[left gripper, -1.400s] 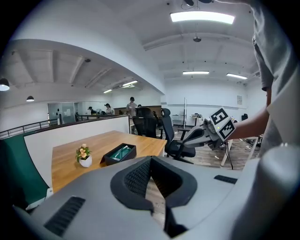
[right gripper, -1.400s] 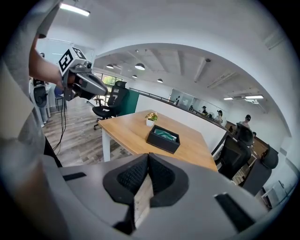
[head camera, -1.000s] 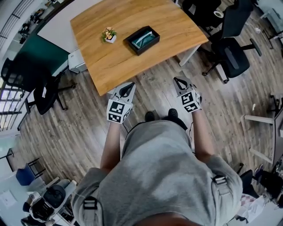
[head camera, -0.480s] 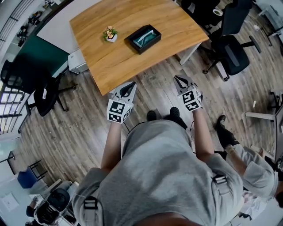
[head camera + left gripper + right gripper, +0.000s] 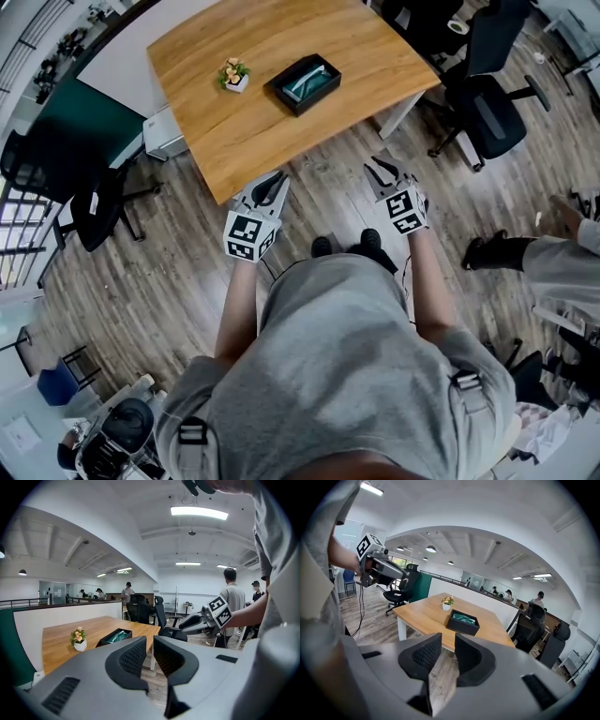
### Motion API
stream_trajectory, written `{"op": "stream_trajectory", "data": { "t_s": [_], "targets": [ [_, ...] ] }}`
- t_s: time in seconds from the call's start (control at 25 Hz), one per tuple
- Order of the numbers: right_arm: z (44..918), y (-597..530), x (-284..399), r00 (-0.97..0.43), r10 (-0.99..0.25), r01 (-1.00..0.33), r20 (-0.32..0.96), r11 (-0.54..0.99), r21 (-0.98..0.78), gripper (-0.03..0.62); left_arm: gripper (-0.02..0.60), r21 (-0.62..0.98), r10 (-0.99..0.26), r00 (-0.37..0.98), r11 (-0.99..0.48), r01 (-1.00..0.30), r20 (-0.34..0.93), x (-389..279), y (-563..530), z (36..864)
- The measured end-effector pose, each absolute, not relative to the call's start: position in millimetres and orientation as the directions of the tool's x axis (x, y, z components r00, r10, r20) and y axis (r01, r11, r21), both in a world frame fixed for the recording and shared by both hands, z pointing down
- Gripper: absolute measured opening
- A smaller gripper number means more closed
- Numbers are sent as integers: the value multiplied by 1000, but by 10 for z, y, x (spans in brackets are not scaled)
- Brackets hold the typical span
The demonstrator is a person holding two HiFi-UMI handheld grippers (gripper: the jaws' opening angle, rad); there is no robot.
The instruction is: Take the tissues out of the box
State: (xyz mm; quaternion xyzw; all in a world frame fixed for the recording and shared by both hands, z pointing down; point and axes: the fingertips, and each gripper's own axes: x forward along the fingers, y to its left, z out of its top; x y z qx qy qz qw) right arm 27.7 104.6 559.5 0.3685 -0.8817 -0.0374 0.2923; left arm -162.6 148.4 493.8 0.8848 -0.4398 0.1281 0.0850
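A black open-top box [image 5: 302, 84] with teal-wrapped tissues inside rests on the wooden table [image 5: 244, 141], well ahead of both grippers. The left gripper view shows the box [image 5: 114, 637] at left of its jaws. In the right gripper view the box [image 5: 462, 623] lies straight beyond the jaws. My left gripper [image 5: 272, 185] hovers over the floor just off the table's near edge. Its jaws are opening, a narrow gap with nothing in it [image 5: 150, 644]. My right gripper [image 5: 382, 173] hangs over the floor too, its jaws opening wider and empty [image 5: 448, 641].
A small flower pot [image 5: 231, 75] stands on the table left of the box. Office chairs sit at the right [image 5: 492, 103] and left [image 5: 84, 202]. Another person's legs [image 5: 553, 258] show at the right edge. A white table leg [image 5: 398, 117] stands near my right gripper.
Both grippers' jaws have parted slightly, the right more than the left. A bystander has walked across the floor at the right. The grippers have hardly shifted.
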Motion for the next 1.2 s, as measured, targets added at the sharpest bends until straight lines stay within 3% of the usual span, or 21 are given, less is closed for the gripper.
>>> {"op": "stream_trajectory", "data": {
  "t_s": [0.24,0.56,1.2],
  "targets": [
    [5580,1075,305,-547,-679,-637,489,717,283,162,126,35,-750,586,-606,-795,308,-1626,1504,4952],
    [5580,1145,307,-537,-687,-642,490,709,291,224,184,32,-736,600,-624,-781,313,-1628,1524,4951],
    [5602,1263,293,-534,-671,-621,515,724,300,268,229,39,-714,624,-647,-761,318,-1582,1584,4997]
  ]
}}
